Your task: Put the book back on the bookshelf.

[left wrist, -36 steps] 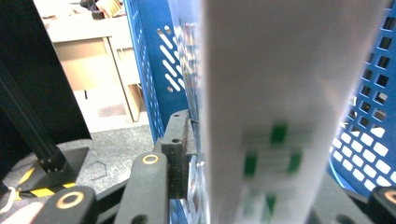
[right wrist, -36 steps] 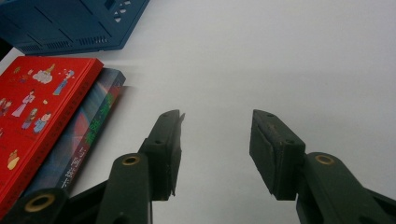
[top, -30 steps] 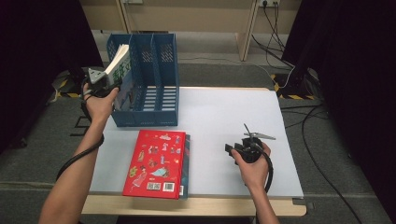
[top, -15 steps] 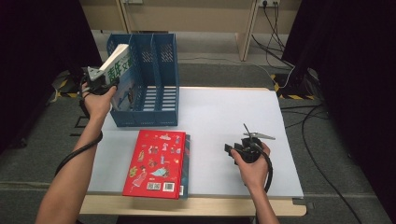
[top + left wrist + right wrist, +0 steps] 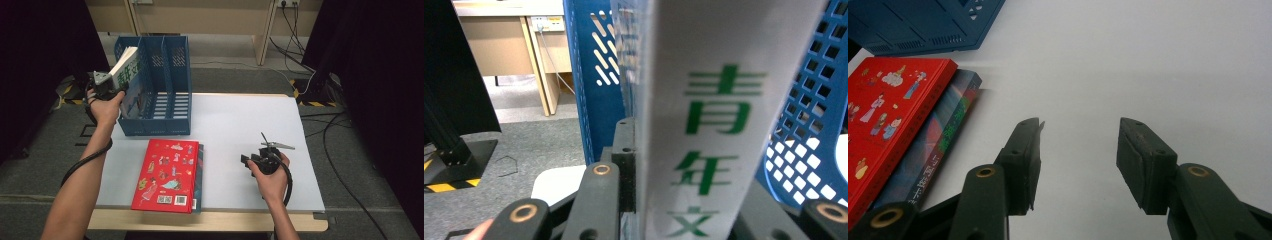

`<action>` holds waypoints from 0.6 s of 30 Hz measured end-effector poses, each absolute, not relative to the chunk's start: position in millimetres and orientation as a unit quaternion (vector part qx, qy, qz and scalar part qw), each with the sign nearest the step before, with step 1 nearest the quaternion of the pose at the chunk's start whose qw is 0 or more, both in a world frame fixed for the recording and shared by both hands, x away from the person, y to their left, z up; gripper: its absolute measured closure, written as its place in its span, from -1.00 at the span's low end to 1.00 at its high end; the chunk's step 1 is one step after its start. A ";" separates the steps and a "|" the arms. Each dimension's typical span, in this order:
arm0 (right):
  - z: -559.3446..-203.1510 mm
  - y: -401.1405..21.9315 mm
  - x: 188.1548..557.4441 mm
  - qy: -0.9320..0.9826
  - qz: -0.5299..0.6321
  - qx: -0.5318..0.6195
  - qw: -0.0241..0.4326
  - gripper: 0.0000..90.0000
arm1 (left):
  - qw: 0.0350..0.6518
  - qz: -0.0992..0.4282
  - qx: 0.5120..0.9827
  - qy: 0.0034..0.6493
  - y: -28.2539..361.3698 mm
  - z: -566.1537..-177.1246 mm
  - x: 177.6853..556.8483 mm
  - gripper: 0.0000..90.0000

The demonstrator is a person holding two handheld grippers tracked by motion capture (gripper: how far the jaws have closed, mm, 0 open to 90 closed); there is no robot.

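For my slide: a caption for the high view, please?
Left gripper tilts a white book at the blue file rack; right gripper rests open.

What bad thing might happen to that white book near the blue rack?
1. The white book is held tilted in the left gripper above the blue file rack; it may catch on a divider instead of sliding into a slot.
2. The jaws have just been closing on it near one end, so it might swing or slip.
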State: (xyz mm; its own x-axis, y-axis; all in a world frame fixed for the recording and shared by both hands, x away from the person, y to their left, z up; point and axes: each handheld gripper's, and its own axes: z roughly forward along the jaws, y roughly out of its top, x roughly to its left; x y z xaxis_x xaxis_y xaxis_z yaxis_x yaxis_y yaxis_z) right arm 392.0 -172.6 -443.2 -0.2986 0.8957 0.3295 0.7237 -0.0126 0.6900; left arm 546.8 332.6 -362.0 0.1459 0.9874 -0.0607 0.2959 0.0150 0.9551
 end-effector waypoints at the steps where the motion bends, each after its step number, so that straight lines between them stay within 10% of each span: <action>1: -443.1 -172.4 392.2 0.694 0.409 0.583 0.105 0.17 | 0.468 0.370 0.594 0.540 333.5 -361.4 547.4 0.64; 18: -445.4 -170.4 393.8 0.696 0.408 0.582 0.104 0.18 | 0.477 0.393 0.568 0.543 330.1 -348.1 560.2 0.64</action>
State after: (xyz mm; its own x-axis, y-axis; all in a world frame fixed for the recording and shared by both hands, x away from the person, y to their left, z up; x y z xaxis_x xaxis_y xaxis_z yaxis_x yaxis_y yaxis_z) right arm 393.8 -170.4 -445.4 -0.2999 0.8952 0.3297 0.7251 -0.0107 0.6886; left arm 560.2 330.1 -348.1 0.1012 0.9922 -0.0726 0.2427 0.0462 0.9690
